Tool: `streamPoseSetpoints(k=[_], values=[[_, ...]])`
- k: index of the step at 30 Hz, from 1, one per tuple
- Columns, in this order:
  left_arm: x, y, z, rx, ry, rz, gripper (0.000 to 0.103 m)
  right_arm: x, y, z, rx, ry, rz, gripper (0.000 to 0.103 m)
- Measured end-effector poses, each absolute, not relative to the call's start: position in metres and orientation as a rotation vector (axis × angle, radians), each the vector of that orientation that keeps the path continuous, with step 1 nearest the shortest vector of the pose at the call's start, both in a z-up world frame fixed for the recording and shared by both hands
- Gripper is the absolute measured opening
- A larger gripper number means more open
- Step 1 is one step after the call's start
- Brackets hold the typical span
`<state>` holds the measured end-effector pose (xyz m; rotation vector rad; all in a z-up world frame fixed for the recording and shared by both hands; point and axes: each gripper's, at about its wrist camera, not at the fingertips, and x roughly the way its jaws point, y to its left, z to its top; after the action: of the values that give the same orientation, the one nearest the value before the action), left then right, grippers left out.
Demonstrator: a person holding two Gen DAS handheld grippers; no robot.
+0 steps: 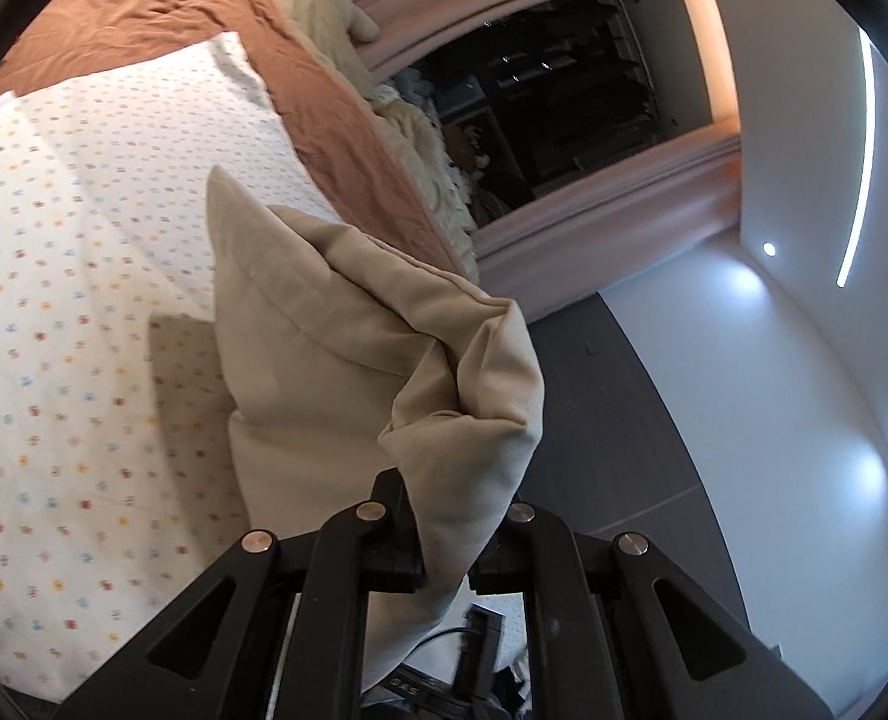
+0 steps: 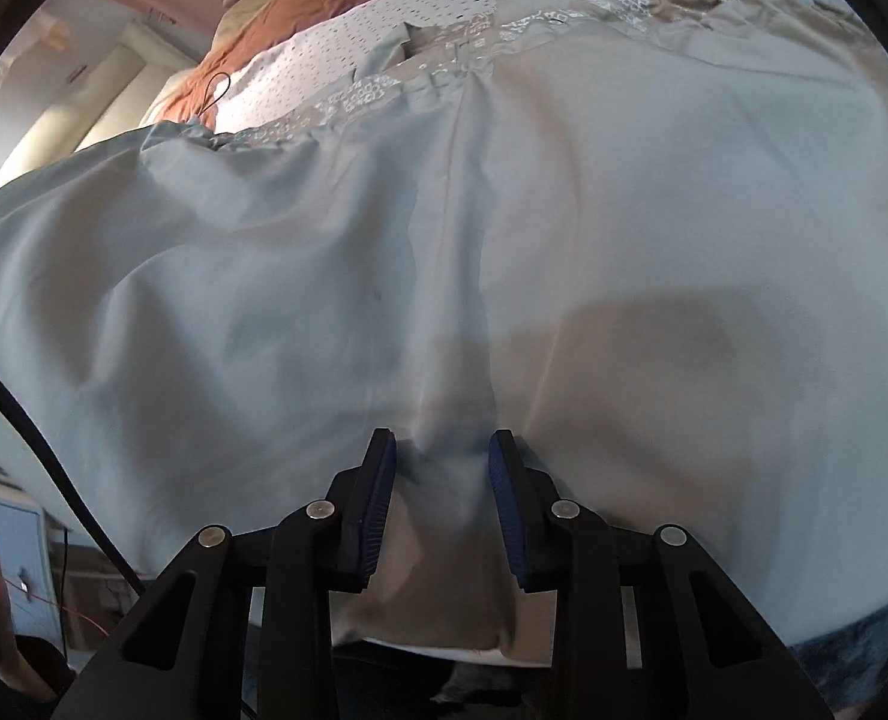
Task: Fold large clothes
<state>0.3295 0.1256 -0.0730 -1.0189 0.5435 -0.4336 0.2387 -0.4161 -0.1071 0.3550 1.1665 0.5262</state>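
Left gripper [image 1: 444, 540] pinching lifted beige cotton garment [image 1: 348, 348] above dotted white bedsheet [image 1: 84, 240]. Right gripper [image 2: 442, 480] half-spread around a ridge of that pale cloth [image 2: 444, 240], not clearly pressing. Better: gather seam fully, close firmly, then lift evenly.

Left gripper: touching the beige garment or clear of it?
Touching. The left wrist view shows the left gripper shut on a bunched fold of the beige garment, the cloth pinched between its fingers and lifted above the patterned sheet.
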Motion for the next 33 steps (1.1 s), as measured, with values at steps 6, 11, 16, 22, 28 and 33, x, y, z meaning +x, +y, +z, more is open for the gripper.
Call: streamPoseSetpoints(k=[6,11,16,22,28,33], values=[[0.355,0.084,-0.045,-0.989,0.551,-0.541,0.011,0.239,-0.454,-0.107,0.514,1.142,0.603,0.030],[0.379,0.044,-0.026,-0.950,0.582,-0.602,0.011,0.234,-0.494,-0.090,0.566,1.072,0.605,0.030],[0.401,0.008,-0.020,-0.921,0.633,-0.640,0.011,0.232,-0.543,-0.086,0.628,1.017,0.579,0.031],[0.423,-0.041,-0.018,-0.877,0.700,-0.688,0.011,0.217,-0.603,-0.093,0.696,0.955,0.494,0.067],[0.438,-0.092,-0.027,-0.850,0.779,-0.744,0.011,0.188,-0.660,-0.105,0.770,0.910,0.397,0.067],[0.443,-0.145,-0.042,-0.805,0.870,-0.796,0.011,0.168,-0.696,-0.109,0.812,0.874,0.330,0.067]])
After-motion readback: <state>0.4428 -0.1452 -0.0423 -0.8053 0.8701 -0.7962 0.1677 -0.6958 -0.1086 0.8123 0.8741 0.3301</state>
